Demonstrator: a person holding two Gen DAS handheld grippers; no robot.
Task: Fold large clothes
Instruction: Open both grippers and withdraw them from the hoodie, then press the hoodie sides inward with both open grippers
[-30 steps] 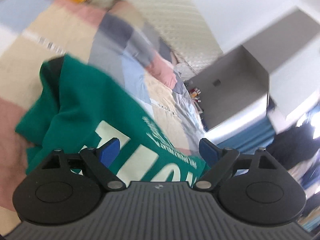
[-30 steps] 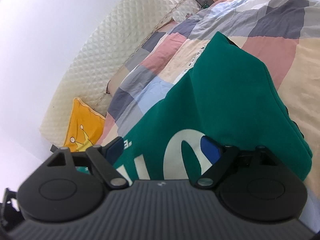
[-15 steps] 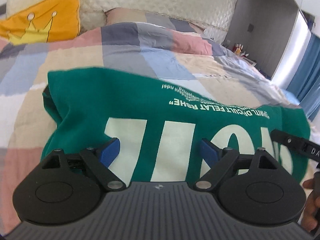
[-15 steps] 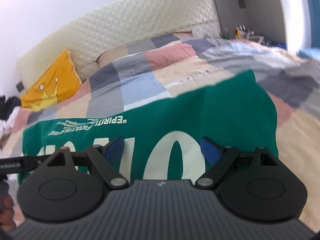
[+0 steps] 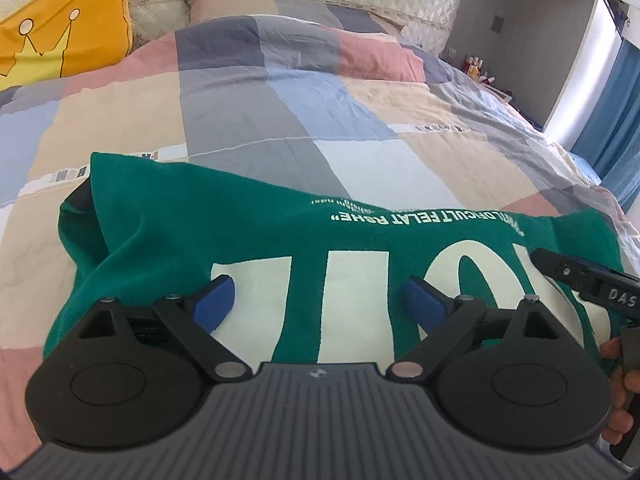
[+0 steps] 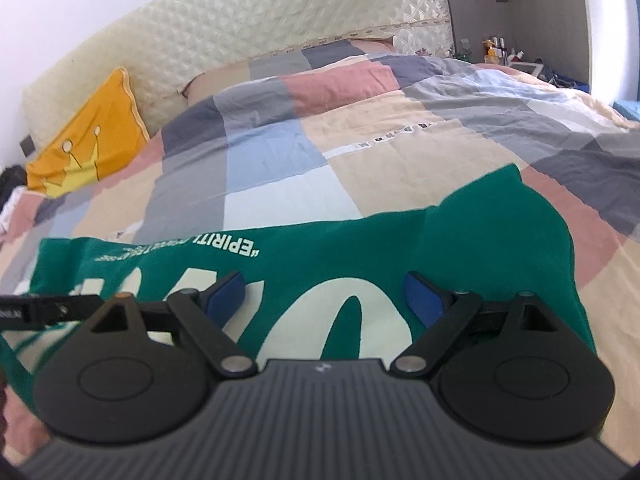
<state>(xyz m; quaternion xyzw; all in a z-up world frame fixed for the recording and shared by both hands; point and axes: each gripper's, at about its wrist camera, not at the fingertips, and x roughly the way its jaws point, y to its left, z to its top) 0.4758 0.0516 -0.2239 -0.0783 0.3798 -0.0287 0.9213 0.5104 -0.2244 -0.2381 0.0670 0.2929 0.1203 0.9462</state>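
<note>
Underneath — patchwork duvet, green shirt — quilted headboard behind.

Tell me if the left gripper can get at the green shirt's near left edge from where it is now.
Probably yes. The left gripper hangs over the green shirt with its jaws opening and nothing between the fingers. The shirt's left edge lies bare on the quilt, with nothing covering it.
</note>
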